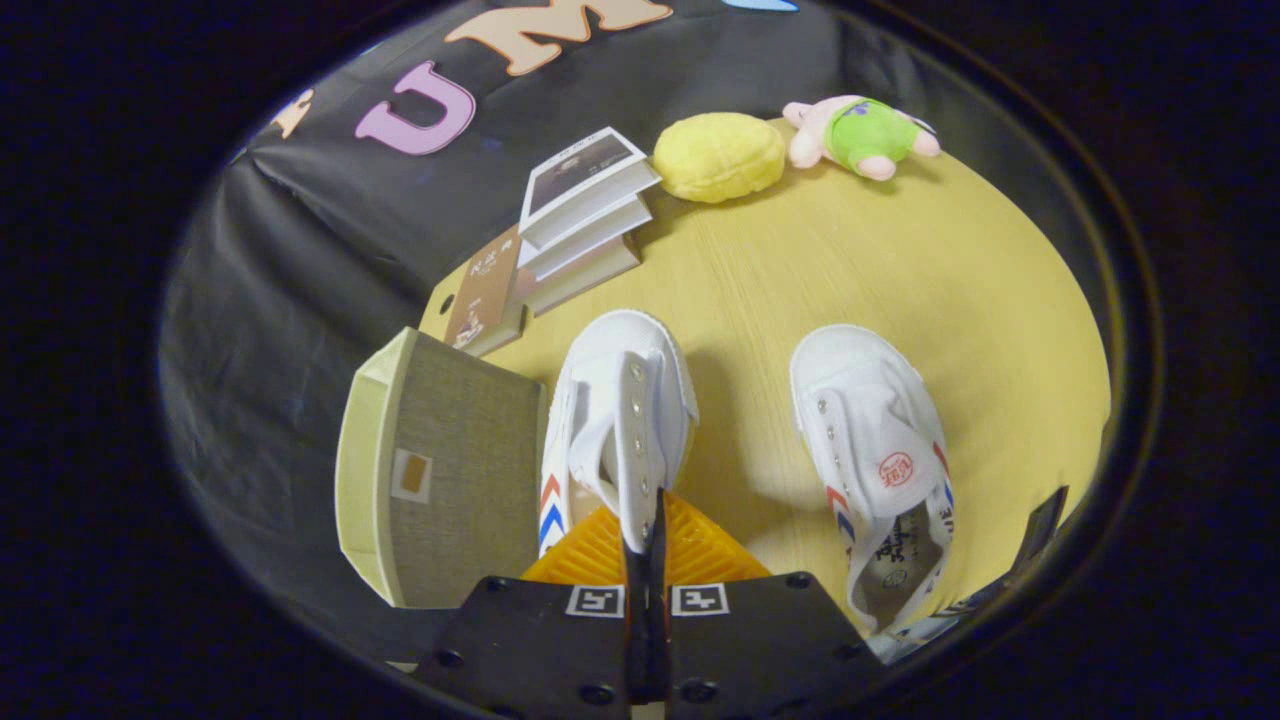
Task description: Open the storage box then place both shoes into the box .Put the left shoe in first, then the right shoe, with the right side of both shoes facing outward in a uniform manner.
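Gripping the upper of one white shoe (pixel 620 410), the fingers (pixel 647 545) stood nearly closed, pinched on the eyelet flap that rose edge-on between them; both fingers appeared to press on that strip of canvas. The shoe ran straight ahead of the fingers, heel near, toe far, its long axis in line with theirs, and it seemed lifted or tipped onto its side, though that could not be settled. Red and blue chevrons showed on the flank turned toward the storage box (pixel 440 470).

The box lay just beside the held shoe, on the side of that striped flank, touching or almost touching it. It sat at the edge of the surface (pixel 760 270), with one woven panel and a small tab facing the camera. Whether its lid was open or which face was the mouth was hard to make out; the coming move likely turned on swinging the shoe sideways toward it.

The second shoe (pixel 880 460) rested apart on the opposite side, also toe-away, its heel cut off by a dark edge.

Beyond the shoes sat a stack of books (pixel 580 215), then a yellow cushion-like toy (pixel 718 157) and a plush figure in green (pixel 862 135).

Which shoe was the left one could not be judged for certain.
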### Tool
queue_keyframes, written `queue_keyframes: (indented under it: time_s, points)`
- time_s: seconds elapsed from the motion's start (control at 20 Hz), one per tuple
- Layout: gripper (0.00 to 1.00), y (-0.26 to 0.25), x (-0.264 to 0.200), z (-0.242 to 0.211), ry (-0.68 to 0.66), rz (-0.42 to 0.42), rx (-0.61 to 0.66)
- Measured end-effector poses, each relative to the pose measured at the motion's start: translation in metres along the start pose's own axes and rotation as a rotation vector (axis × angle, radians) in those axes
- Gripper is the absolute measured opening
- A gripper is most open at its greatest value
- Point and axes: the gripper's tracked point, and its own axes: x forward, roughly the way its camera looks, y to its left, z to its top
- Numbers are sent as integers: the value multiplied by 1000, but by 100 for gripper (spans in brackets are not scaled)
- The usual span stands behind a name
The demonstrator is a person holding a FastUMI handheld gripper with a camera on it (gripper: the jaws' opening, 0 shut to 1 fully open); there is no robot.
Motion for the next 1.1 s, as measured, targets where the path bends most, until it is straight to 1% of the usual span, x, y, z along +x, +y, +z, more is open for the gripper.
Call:
queue_keyframes:
  time_s: [0.2,0.3,0.55,0.65,0.85,1.1]
  points:
    - [4,27,-26,13,-45,-9,21]
    - [3,47,-40,19,-73,1,20]
    - [3,114,-61,25,-98,93,30]
    - [4,138,-60,25,-103,125,31]
    - [4,180,-48,19,-94,162,24]
    - [3,226,-24,-1,-58,196,-11]
